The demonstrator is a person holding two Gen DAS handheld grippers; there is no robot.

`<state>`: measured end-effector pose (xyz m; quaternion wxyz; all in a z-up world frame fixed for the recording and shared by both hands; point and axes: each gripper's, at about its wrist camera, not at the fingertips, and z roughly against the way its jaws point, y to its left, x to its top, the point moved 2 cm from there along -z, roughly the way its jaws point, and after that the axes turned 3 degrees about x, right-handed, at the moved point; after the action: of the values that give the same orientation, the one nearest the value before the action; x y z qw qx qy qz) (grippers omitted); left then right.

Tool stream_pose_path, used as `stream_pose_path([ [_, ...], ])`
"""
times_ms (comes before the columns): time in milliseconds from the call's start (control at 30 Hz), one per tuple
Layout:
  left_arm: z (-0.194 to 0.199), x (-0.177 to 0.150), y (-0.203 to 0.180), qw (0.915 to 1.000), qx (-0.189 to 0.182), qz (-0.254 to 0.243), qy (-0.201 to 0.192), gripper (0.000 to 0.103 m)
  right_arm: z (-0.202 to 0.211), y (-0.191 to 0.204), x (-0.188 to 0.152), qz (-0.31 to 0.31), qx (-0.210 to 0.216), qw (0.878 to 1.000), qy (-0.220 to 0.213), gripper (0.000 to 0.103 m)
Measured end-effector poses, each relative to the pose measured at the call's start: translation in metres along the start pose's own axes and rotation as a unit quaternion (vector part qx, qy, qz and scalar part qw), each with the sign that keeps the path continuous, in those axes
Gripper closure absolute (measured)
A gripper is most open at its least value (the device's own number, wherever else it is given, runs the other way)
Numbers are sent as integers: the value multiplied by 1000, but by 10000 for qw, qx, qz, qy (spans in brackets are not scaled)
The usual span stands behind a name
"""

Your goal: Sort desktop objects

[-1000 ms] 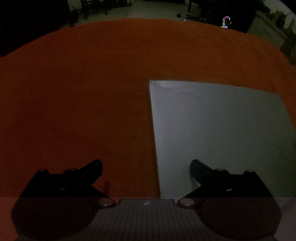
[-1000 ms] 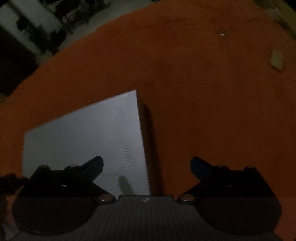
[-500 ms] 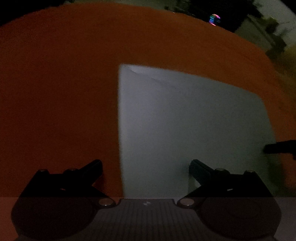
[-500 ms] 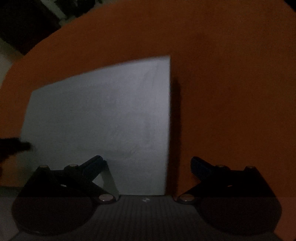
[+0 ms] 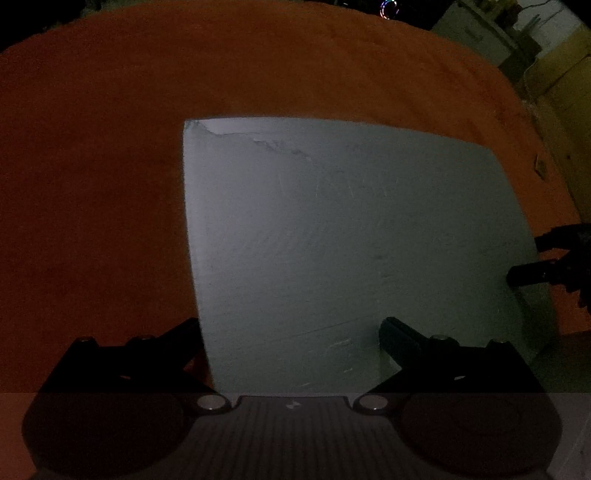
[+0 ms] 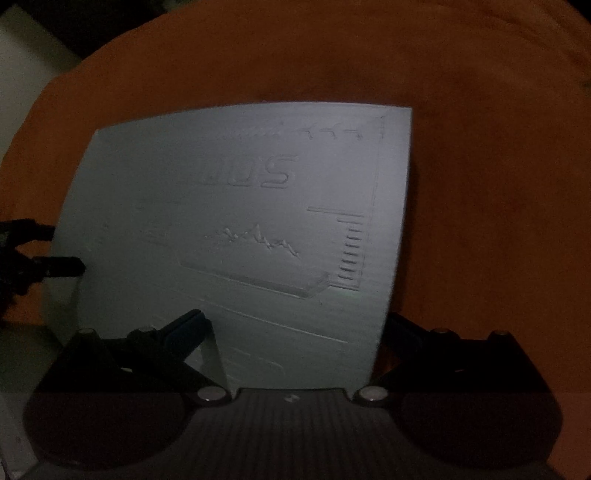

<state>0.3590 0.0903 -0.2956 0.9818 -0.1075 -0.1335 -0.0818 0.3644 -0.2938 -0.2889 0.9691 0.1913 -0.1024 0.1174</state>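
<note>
A flat pale grey box [image 5: 351,240] lies on the orange tablecloth [image 5: 92,184] in dim light. Its top shows embossed marks and figures in the right wrist view, box [image 6: 240,221]. My left gripper [image 5: 290,332] is open and straddles the box's left edge, one finger outside it and one over the top. My right gripper [image 6: 295,325] is open and straddles the right edge, its right finger partly hidden behind that edge. Each gripper shows in the other's view, apart from the box's side: right gripper [image 5: 546,258], left gripper [image 6: 48,254].
A small pale scrap [image 5: 541,166] lies on the cloth past the box's far right corner. Beyond the table's far edge stand cardboard boxes and furniture [image 5: 554,74] and a coloured light [image 5: 388,7]. Bare orange cloth [image 6: 498,184] surrounds the box.
Both grippers have closed in on the box from its two sides, so it now fills both views. Each gripper has come into the other's view. Both stay open.
</note>
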Motion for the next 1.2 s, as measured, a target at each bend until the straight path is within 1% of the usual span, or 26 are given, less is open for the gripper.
stream_pose_path([
  [133,10,-4,-3,10000,-13,44,-20,1,0,1,0,78,15,10000,-43,0],
  [233,7,-3,-6,9995,-112,295,-49,1,12,3,1,148,53,9998,-83,0],
  [267,6,-3,-6,9991,-148,389,-59,1,16,3,2,114,78,9998,-130,0],
  [333,12,0,2,9958,-309,855,-68,1,29,2,8,-167,173,9993,-271,0],
  [400,19,1,2,9954,-290,906,-123,1,42,3,13,-425,244,9979,-418,0],
  [500,31,2,2,9946,-261,983,-205,1,61,15,16,-281,188,9977,-592,0],
  [633,47,4,2,9934,-223,1085,-314,1,74,29,12,-255,108,9981,-541,0],
  [733,59,5,2,9923,-194,1161,-396,1,77,37,15,-292,138,9983,-492,0],
  [933,82,7,2,9897,-138,1311,-560,1,102,24,17,-419,282,9970,-582,0],
  [1033,102,1,4,9889,-247,1295,-690,1,117,19,16,-580,447,9948,-713,0],
  [1100,111,0,3,9873,-370,1338,-770,1,123,19,16,-557,436,9952,-670,0],
  [1200,127,-6,-1,9855,-514,1339,-904,1,130,24,14,-512,385,9954,-717,0],
])
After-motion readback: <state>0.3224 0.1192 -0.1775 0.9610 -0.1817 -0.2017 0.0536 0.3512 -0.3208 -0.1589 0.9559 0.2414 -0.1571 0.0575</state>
